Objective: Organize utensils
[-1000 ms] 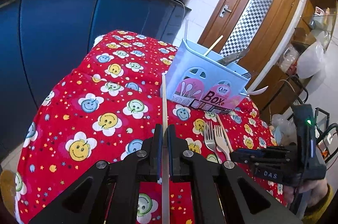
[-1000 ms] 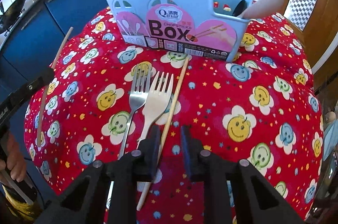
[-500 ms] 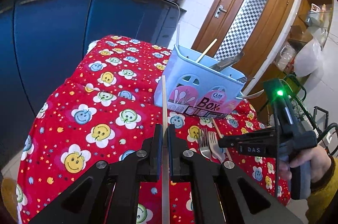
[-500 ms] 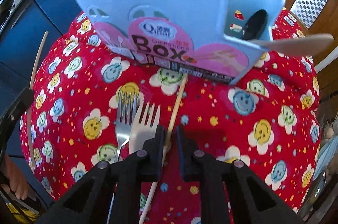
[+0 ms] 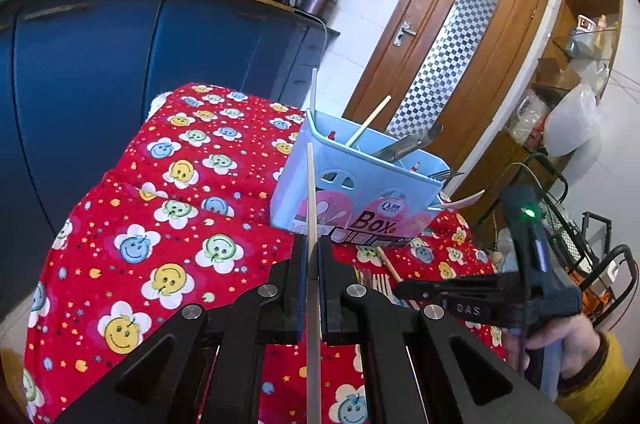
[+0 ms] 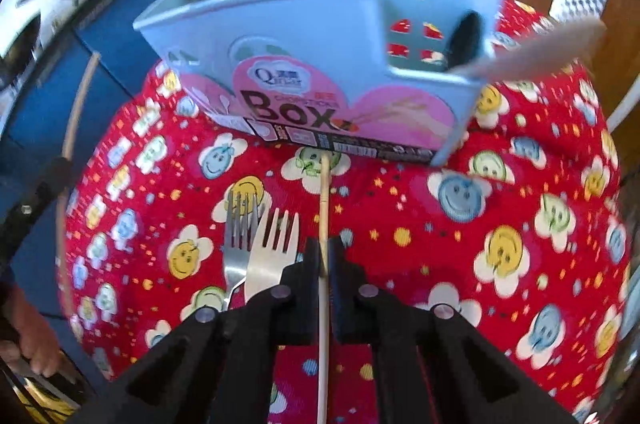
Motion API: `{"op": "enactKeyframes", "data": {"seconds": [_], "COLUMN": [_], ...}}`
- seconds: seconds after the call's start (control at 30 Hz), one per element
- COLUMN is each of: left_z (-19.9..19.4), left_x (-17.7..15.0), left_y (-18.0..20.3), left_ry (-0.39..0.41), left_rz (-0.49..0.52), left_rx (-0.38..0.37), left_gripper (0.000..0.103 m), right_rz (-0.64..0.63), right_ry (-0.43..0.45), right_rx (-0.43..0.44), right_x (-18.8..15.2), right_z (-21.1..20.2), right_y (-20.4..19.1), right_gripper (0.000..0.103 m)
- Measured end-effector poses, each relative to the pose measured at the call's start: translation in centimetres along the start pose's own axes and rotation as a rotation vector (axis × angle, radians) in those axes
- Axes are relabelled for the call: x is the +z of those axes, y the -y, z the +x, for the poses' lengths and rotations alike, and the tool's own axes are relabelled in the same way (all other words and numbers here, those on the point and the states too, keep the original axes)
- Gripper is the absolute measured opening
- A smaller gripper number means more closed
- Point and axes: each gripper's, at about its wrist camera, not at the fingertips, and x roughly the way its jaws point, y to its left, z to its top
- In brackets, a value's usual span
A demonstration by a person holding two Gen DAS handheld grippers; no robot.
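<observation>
My left gripper [image 5: 313, 244] is shut on a pale wooden chopstick [image 5: 311, 192], held above the red smiley tablecloth [image 5: 168, 224] and pointing at the light blue utensil box [image 5: 356, 192]. My right gripper [image 6: 325, 248] is shut on a second chopstick [image 6: 324, 192] whose tip lies near the box's [image 6: 320, 92] front label. Two forks [image 6: 264, 248] lie on the cloth just left of the right gripper. The box holds a chopstick, metal utensils, forks and a spoon [image 6: 532, 52]. The left-held chopstick [image 6: 72, 132] shows at the far left of the right wrist view.
Blue kitchen cabinets [image 5: 100, 64] stand behind the table, with a wok and kettle on the counter. A wooden door [image 5: 452, 64] is at the back right. The right gripper [image 5: 520, 288] and hand show at the lower right of the left wrist view.
My right gripper moved forward toward the box and closed on the chopstick lying beside the forks. My left gripper rose and moved closer to the box with its chopstick.
</observation>
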Motion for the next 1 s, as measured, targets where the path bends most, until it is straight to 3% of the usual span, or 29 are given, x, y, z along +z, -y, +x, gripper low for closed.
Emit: {"op": "enactKeyframes", "data": {"seconds": [0.33,0.6,0.83,1.0], "left_z": [-0.4,-1.2,-1.3,-1.1], "left_x": [0.7,2.0,3.8,5.5], "left_y": [1.4,2.4,3.4,4.1], "left_ry": [0.052,0.110,0.180,0.240], "left_rz": [0.013,0.045,0.075,0.088], "left_rx": [0.016,0.028,0.032,0.025], "left_gripper": [0.004,0.004,0.004,0.004], "right_rz": [0.028,0.046,0.055,0.054], "right_ry": [0.220,0.396,0.561,0.636], "right_rx": [0.060,0.078,0.044,0.050], "right_x": [-4.4,-4.7,-4.2,-3.2], "right_z": [-6.0,-9.1,-11.6,-12.7], "right_y": [1.2,1.5,1.1,0.9], "right_gripper": [0.006,0.006,0.006,0.006]}}
